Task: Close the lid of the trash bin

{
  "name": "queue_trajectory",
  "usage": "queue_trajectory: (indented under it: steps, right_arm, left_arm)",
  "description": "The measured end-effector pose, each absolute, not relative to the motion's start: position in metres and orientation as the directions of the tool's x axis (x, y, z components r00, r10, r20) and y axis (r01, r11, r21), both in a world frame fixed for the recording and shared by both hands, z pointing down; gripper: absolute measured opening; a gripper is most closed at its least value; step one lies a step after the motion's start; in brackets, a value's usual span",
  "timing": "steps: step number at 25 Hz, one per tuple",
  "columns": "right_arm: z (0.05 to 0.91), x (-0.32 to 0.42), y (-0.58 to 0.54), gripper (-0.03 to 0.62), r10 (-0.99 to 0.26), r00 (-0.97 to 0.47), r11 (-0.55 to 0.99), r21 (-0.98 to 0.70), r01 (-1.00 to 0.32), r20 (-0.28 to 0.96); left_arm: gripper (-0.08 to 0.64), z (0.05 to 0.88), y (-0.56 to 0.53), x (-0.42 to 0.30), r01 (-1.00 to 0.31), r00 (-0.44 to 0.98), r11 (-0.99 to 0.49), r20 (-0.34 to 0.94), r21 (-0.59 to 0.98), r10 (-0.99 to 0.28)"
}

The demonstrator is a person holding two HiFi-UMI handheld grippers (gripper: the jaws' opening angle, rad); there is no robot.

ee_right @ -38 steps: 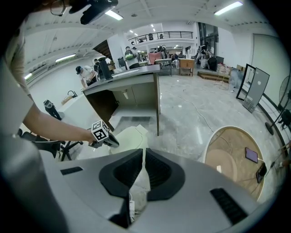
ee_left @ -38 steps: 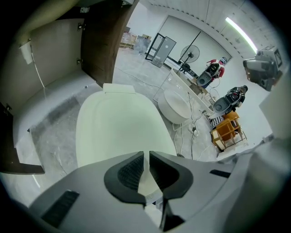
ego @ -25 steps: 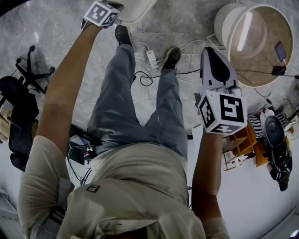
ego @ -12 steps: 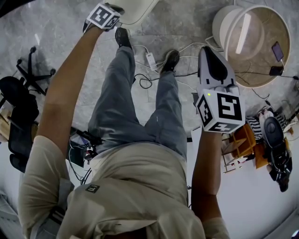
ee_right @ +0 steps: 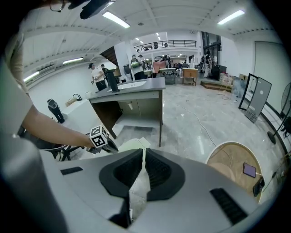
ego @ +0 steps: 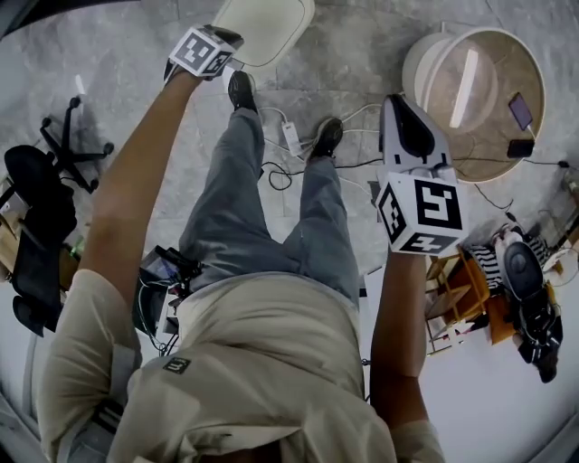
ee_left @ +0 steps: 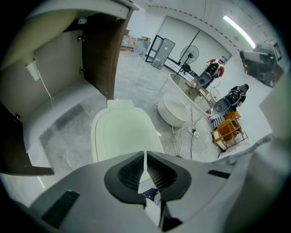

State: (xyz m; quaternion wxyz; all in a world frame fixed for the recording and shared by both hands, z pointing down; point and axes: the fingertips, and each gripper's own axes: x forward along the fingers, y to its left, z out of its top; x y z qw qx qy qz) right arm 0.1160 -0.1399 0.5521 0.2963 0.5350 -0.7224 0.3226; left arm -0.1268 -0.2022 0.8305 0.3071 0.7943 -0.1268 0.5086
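Left gripper view records the pale cream, rounded-rectangular plastic trash-bin lid (ee_left: 123, 133) lying flat and down, above the grey marbled floor (ee_left: 132, 86) and directly ahead of the left gripper (ee_left: 145, 160); contact between the two cannot be confirmed. That gripper's jaws are drawn together to a thin slit with nothing between them. Right gripper (ee_right: 143, 159), held well apart from the bin, likewise has its jaws together and empty.

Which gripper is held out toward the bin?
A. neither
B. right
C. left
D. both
C: in the head view the left gripper reaches out right beside the bin, while the right gripper hangs well apart from it.
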Motion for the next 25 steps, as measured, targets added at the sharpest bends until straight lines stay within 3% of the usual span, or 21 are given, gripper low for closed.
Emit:
queue_trajectory:
  steps: [10, 25]
  right_arm:
    - [0.487, 0.106, -0.172, 0.027, -0.632, -0.289, 0.282, -0.134, -0.95, 0.719]
    - [0.384, 0.096, -0.189, 0.023, -0.67, -0.392, 0.376, -0.167, -0.911, 0.631]
  left_arm:
    - [0.017, 0.708, -0.24, -0.116, -0.529, 0.531, -0.803, 0.845, 0.274, -0.061]
    - [0.017, 0.485, -0.248, -0.094, -0.491, 0.669, -0.865, 0.68, 0.103, -0.299]
